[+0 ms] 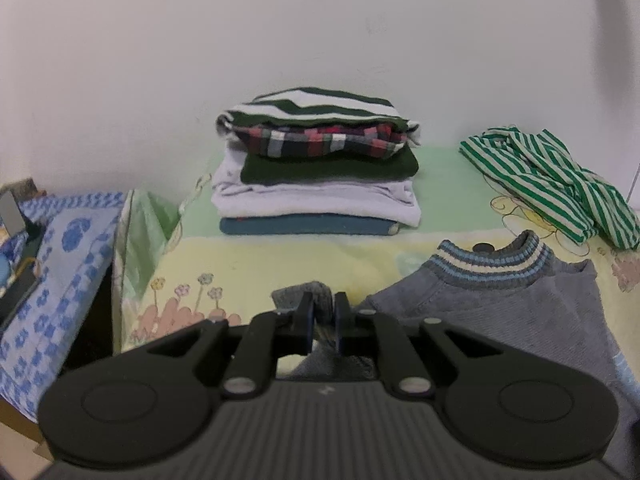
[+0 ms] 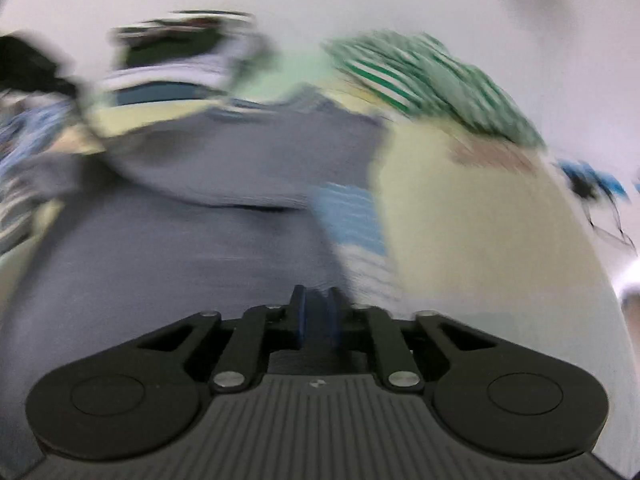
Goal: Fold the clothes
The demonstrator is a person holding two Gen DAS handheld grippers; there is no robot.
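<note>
Grey sweater (image 1: 500, 312) lies spread, lower right of the left view, collar up toward the wall, on the yellow-green sheet (image 1: 280, 264). Left gripper (image 1: 322, 312): fingers clenched on a grey fold of it, looks like a sleeve end, bottom centre. Right gripper (image 2: 316, 312): fingers closed together low over the sweater's body; frame badly blurred, so I can't tell whether cloth is pinched.

Progress: stack (image 1: 316, 160) of about five folded items at centre, against the wall, so most of the load looks done. Sweater fold looks just started, body flat, no fold made. Striped shirt (image 1: 552, 184), green-white, is crumpled at upper right and untouched. Left to do: this sweater, then the shirt, both onto the stack.
</note>
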